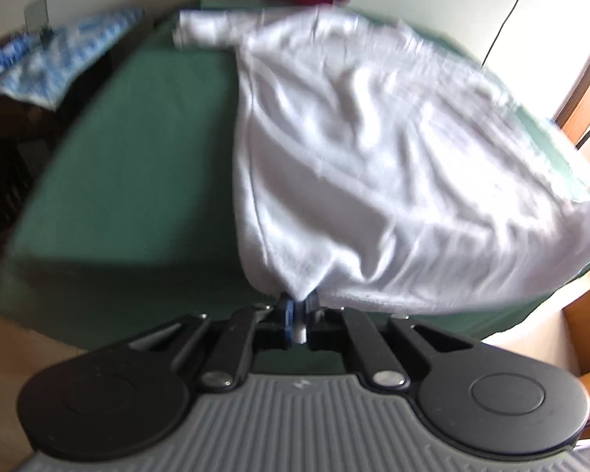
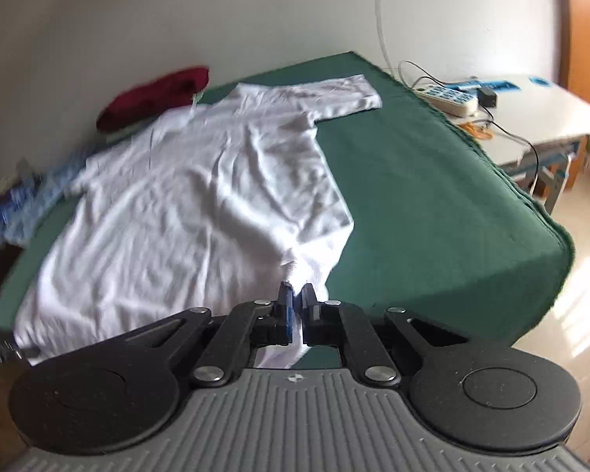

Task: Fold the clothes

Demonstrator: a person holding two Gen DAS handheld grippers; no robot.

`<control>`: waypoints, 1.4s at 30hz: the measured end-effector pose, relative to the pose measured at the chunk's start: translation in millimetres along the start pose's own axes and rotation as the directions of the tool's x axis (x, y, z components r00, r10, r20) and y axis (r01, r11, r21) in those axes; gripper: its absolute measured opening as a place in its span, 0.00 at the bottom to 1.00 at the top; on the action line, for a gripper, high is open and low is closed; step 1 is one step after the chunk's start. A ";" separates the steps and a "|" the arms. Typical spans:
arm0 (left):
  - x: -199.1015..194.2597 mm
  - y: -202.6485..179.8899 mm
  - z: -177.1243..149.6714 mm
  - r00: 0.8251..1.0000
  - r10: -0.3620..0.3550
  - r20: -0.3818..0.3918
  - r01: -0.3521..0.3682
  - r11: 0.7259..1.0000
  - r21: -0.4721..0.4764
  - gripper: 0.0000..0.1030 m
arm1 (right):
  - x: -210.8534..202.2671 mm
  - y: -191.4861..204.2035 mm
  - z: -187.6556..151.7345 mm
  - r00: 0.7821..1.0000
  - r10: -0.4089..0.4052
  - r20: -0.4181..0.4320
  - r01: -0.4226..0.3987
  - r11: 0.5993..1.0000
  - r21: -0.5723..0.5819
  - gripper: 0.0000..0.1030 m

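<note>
White T-shirt [image 2: 200,196] on green table [image 2: 432,204], hem corners pinched by left tool [image 1: 298,314] and right tool [image 2: 298,310], bare cloth rightward.

My left gripper [image 1: 299,314] and right gripper [image 2: 298,310] have black linkage arms, silver screws, blue finger pads and grey ribbed bases.

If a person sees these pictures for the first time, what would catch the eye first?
First, the wrinkled white cotton T-shirt spread on the dark green cloth-covered table. Each gripper pinches a hem corner at the near edge: left gripper, right gripper. At the far edge by the wall lies a folded dark red garment.
</note>
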State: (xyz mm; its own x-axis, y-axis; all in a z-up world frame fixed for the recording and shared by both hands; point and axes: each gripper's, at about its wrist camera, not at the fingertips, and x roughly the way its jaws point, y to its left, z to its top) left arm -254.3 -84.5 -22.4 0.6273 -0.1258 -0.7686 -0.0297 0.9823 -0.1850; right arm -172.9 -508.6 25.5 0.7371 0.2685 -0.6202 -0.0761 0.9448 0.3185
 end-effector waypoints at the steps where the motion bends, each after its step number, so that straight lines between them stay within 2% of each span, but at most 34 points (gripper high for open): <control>1: -15.9 -0.1 3.6 0.999 -0.018 0.030 0.018 1.000 -0.006 0.02 | -14.5 -15.2 6.1 0.999 0.041 0.023 -0.042 0.995 0.086 0.03; 3: -44.4 -1.1 9.4 0.996 -0.037 0.081 0.037 0.999 -0.004 0.02 | -40.0 -38.3 8.5 0.992 0.105 0.073 -0.120 0.965 0.232 0.03; 4: -56.8 -2.0 11.5 0.994 -0.038 0.102 0.037 0.999 0.004 0.02 | -41.3 -44.4 4.9 0.992 0.109 0.066 -0.123 0.954 0.272 0.03; 7: -58.7 0.5 9.6 0.997 -0.016 0.080 0.016 1.000 0.003 0.02 | -45.2 -62.5 -5.7 0.992 0.121 0.044 -0.129 0.913 0.388 0.03; 11: -37.5 21.9 -14.5 1.000 0.023 -0.011 -0.024 0.998 -0.063 0.01 | -13.5 -61.8 -36.0 0.990 0.098 -0.102 -0.052 0.922 0.385 0.03; 13: -38.1 24.2 -24.9 1.000 0.021 -0.019 -0.023 0.997 -0.074 0.01 | -12.7 -61.0 -44.7 0.986 0.134 -0.103 -0.080 0.906 0.416 0.03; 16: -48.1 11.4 -27.3 0.999 0.032 -0.006 -0.032 0.999 -0.033 0.01 | -27.1 -56.8 -44.2 0.986 0.149 -0.070 -0.109 0.911 0.398 0.03; 20: -33.7 22.5 -31.1 0.998 0.054 -0.044 -0.058 0.995 -0.081 0.01 | -24.6 -66.4 -48.2 0.989 0.114 -0.098 -0.064 0.909 0.412 0.03; 26: -26.0 24.1 -38.9 0.995 0.069 -0.068 -0.073 0.995 -0.062 0.01 | -26.2 -68.9 -54.2 0.987 0.085 -0.135 -0.028 0.926 0.377 0.00; 28: -20.5 21.1 -41.1 0.991 0.078 -0.107 -0.081 0.996 -0.027 0.07 | -28.5 -71.7 -53.8 0.988 0.077 -0.131 -0.022 0.925 0.379 0.00; 29: -18.6 22.4 -44.2 0.988 0.097 -0.121 -0.098 0.995 -0.002 0.09 | -30.5 -69.3 -50.7 0.990 0.050 -0.128 -0.002 0.937 0.350 0.02; 30: -19.6 25.1 -47.6 0.985 0.119 -0.124 -0.117 0.993 0.020 0.09 | -32.6 -66.9 -47.5 0.992 0.023 -0.125 0.018 0.947 0.320 0.08; 32: -26.6 35.9 -49.0 0.981 0.147 -0.127 -0.143 0.989 0.043 0.09 | -32.8 -49.1 -35.9 0.996 -0.009 -0.086 0.026 0.982 0.187 0.17; 33: -31.5 38.3 -42.9 0.985 0.140 -0.101 -0.136 0.990 0.043 0.09 | -28.6 -35.9 -30.6 0.996 -0.031 -0.078 0.039 0.994 0.101 0.31; 34: -36.4 40.6 -36.5 0.989 0.132 -0.073 -0.129 0.991 0.044 0.12 | -24.4 -22.9 -25.3 0.996 -0.051 -0.069 0.052 0.998 0.016 0.49; 35: -41.3 42.9 -30.2 0.991 0.124 -0.046 -0.122 0.992 0.045 0.18 | -17.0 -23.2 -24.9 0.996 -0.055 -0.070 0.056 0.998 0.007 0.55; 36: -42.6 40.5 -21.5 0.993 0.113 -0.013 -0.113 0.993 0.044 0.35 | -9.7 -23.6 -24.5 0.996 -0.059 -0.070 0.059 0.998 -0.003 0.61; 37: -42.0 36.5 -14.0 0.995 0.094 0.018 -0.095 0.994 0.050 0.44 | -2.4 -23.9 -24.1 0.996 -0.063 -0.071 0.062 0.998 -0.012 0.61; 40: -30.4 16.9 0.9 0.994 0.071 0.082 -0.080 0.991 0.110 0.46 | 19.6 -25.0 -22.9 0.995 -0.074 -0.072 0.072 0.997 -0.040 0.60; 42: -20.4 8.3 8.5 0.993 0.052 0.104 -0.064 0.992 0.112 0.46 | 34.3 -25.8 -22.1 0.994 -0.082 -0.073 0.078 0.995 -0.059 0.59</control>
State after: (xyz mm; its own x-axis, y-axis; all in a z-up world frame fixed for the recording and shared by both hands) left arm -260.8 -72.6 -3.1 0.7020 -0.0591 -0.7097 0.0174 0.9977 -0.0659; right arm -160.4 -519.6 -19.8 0.6895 0.2032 -0.6952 -0.0578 0.9722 0.2268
